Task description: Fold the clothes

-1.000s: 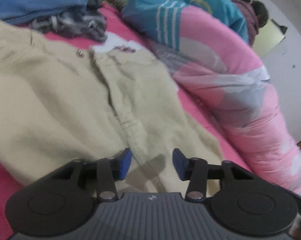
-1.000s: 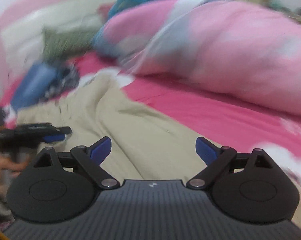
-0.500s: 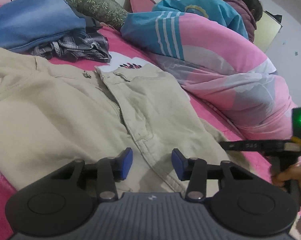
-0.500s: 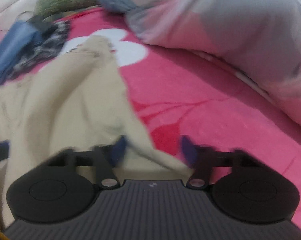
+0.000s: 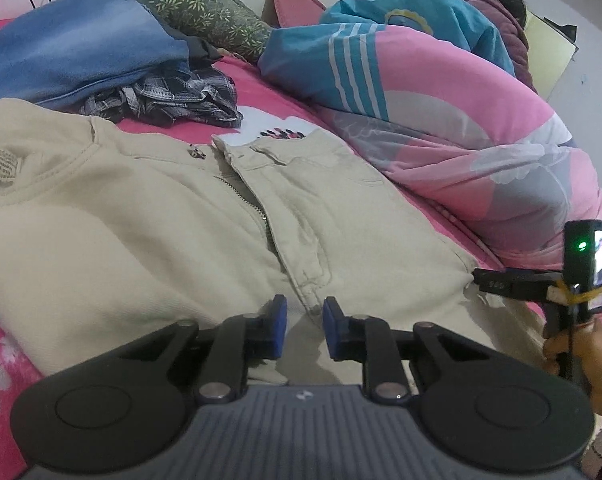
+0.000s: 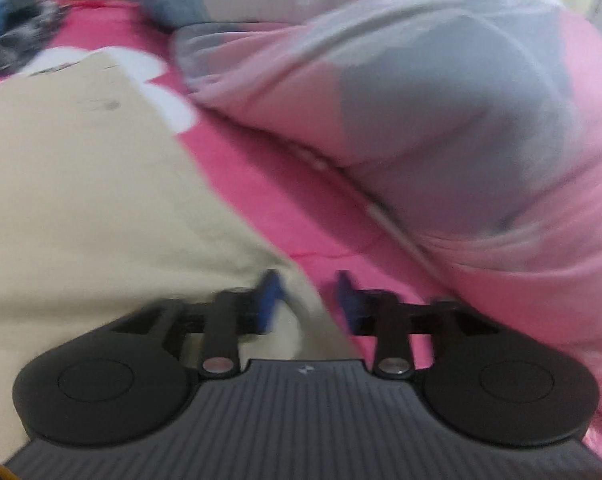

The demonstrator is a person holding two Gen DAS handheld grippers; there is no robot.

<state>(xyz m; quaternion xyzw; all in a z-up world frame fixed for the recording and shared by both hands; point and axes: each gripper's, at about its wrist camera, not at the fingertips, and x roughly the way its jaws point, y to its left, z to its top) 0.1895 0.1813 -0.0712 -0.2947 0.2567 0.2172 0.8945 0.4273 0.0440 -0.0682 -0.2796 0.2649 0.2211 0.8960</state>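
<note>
Beige cotton trousers (image 5: 149, 216) are spread flat on the pink bed (image 6: 285, 200). Left tool (image 5: 304, 326): jaws narrowly parted, just closing over the fabric. Right tool (image 6: 307, 300): jaws half-parted, just opening, apparently astride the trousers' edge; view blurred.

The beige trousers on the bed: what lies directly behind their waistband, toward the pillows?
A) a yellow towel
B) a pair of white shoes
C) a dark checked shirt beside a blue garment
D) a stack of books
C: in the left wrist view, the crumpled dark checked shirt and the blue garment lie just past the waistband of the beige trousers.
</note>
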